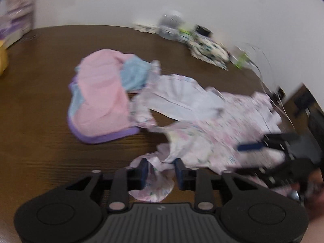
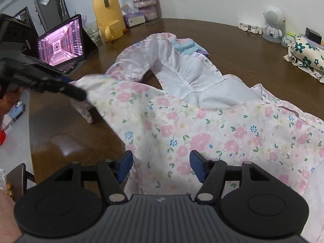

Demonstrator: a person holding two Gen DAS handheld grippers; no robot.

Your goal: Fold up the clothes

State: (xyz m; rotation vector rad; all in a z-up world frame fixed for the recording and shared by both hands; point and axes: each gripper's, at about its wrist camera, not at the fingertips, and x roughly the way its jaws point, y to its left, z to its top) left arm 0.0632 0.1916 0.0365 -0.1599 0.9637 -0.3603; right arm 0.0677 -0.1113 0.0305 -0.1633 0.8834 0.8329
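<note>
On the tabletop (image 2: 232, 46): the flowery dress (image 2: 182, 125) lies spread out in front of you, its pale lining turned up at the top.
Left gripper (image 1: 160, 171): your fingers are apart, with a bunched edge of the dress between them; the blur hides whether they touch it.
Right gripper (image 2: 161, 163): your fingers are wide apart over the near part of the dress, holding nothing.
Dress edges: the near part reaches the tabletop's edge by your right gripper; the left corner is up by your left gripper.
Pink towel pile (image 1: 101, 97): just behind the dress, touching it.
Open room: bare wood to the left of the dress and behind the pile.
Far edge: a yellow jug (image 2: 108, 12), a tablet (image 2: 62, 40), a small white robot toy (image 2: 273, 24) and a flowered cloth (image 2: 305, 54) sit well away from the dress.
</note>
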